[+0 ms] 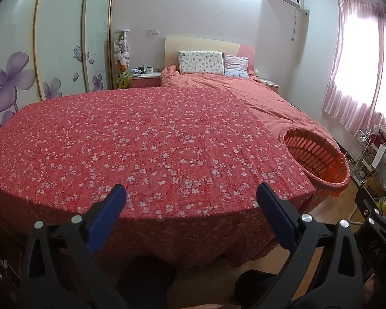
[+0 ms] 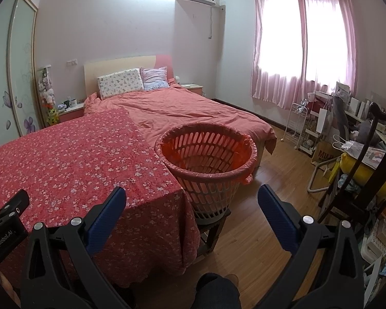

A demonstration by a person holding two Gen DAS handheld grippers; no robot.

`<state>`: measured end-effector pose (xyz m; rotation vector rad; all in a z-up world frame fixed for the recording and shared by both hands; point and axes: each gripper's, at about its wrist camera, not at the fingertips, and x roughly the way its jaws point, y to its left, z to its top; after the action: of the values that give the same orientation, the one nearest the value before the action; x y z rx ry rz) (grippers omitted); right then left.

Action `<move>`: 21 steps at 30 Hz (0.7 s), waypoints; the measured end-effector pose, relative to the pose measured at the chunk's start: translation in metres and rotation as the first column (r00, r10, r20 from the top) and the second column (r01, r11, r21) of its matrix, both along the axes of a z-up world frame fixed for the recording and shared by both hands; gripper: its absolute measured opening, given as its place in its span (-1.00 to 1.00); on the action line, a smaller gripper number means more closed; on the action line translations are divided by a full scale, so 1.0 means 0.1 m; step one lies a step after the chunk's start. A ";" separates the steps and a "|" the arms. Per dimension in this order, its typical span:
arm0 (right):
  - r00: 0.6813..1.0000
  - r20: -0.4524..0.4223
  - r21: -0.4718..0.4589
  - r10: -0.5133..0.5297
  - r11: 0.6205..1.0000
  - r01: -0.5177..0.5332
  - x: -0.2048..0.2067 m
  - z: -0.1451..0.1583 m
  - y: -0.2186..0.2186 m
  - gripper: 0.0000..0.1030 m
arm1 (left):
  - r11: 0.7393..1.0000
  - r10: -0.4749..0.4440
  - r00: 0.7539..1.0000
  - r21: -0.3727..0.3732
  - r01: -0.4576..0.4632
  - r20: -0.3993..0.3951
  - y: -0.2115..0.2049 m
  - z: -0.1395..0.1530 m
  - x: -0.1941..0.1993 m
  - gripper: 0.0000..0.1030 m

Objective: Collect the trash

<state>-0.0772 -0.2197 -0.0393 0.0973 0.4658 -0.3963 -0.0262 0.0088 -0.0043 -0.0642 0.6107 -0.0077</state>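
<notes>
A pink slotted basket lined with a red bag stands on a small stool by the right corner of a table under a red floral cloth; it also shows in the left wrist view. No trash shows on the cloth or in the basket. My left gripper is open and empty above the table's near edge. My right gripper is open and empty, near the table's right corner and short of the basket. The left gripper's body shows at the left edge of the right wrist view.
A bed with a pink cover and pillows lies behind the table. A wardrobe with purple flowers stands at left. A dark chair, a cluttered desk and a white rack stand at right on the wooden floor.
</notes>
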 end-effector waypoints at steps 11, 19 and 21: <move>1.000 0.009 -0.004 0.003 1.000 -0.003 -0.01 0.02 0.01 0.96 | 1.000 0.012 1.000 0.009 -0.013 0.025 0.01 0.09 -0.04 0.92; 1.000 0.015 -0.004 0.004 1.000 -0.004 -0.01 0.05 0.02 0.96 | 1.000 0.014 0.999 0.015 -0.014 0.037 0.01 0.15 -0.05 0.92; 1.000 0.015 -0.004 0.004 1.000 -0.004 -0.01 0.05 0.02 0.96 | 1.000 0.013 0.999 0.016 -0.014 0.039 0.01 0.15 -0.05 0.92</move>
<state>-0.0785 -0.2176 -0.0347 0.0957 0.4505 -0.3926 -0.0315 0.0100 0.0110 -0.0522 0.5716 0.0088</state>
